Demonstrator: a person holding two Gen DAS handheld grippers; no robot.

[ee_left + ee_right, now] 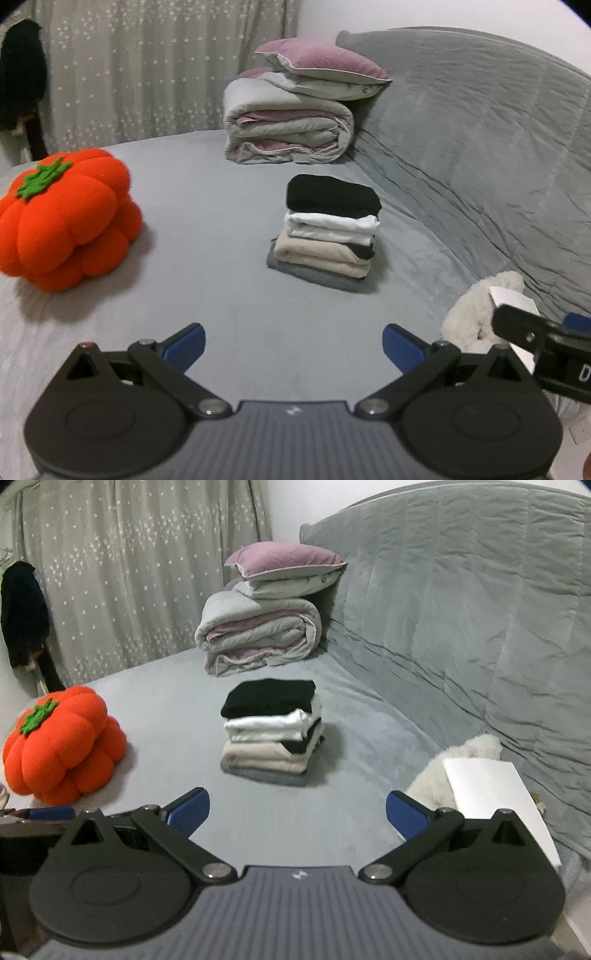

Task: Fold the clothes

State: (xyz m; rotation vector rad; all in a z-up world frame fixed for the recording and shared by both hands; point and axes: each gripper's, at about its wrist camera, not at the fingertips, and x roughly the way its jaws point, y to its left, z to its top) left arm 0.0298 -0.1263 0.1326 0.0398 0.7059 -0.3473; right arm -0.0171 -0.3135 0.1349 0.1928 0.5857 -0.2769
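Note:
A stack of folded clothes sits on the grey bed, black piece on top, then white, beige and grey below; it also shows in the right wrist view. My left gripper is open and empty, held above the bed well short of the stack. My right gripper is open and empty too, also short of the stack. The right gripper's body shows at the right edge of the left wrist view.
An orange pumpkin cushion lies on the left of the bed. A rolled duvet with pillows sits at the back. A grey padded headboard runs along the right. A white fluffy toy and a white card lie at the right.

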